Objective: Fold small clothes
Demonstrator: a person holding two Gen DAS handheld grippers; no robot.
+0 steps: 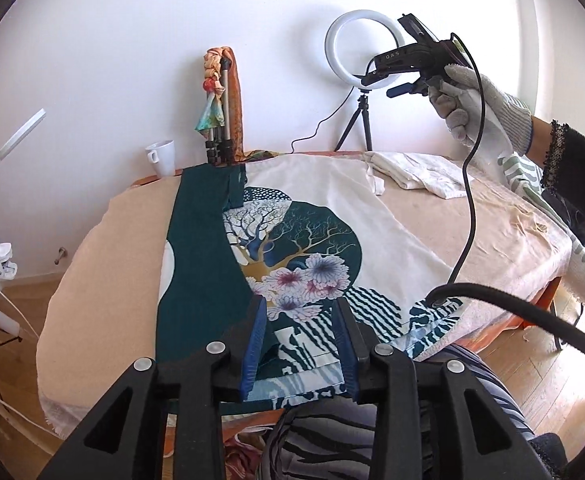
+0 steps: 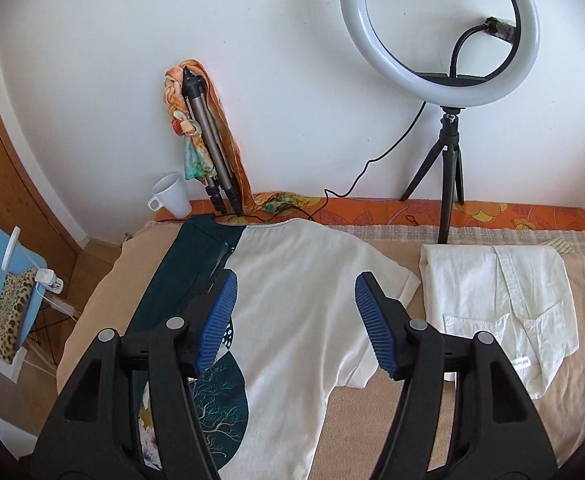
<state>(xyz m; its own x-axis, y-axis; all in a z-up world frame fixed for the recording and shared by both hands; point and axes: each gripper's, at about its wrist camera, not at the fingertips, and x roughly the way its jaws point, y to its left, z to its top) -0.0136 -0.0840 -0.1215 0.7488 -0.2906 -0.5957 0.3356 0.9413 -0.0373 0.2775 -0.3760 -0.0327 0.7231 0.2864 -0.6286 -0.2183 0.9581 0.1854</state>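
Left wrist view: the left gripper [image 1: 302, 334] hovers with jaws spread over the near hem of the printed shirt [image 1: 292, 240], which lies flat on the table [image 1: 92, 272] with one side already turned in. The right gripper [image 1: 396, 66] is held high, clear of the cloth.

Right wrist view: the right gripper [image 2: 296, 320], spread and empty, hangs above the shirt's unfolded sleeve [image 2: 376, 276], beside the folded white shirt [image 2: 500, 296]. The second side fold seems due next; it calls for pinching that sleeve edge.
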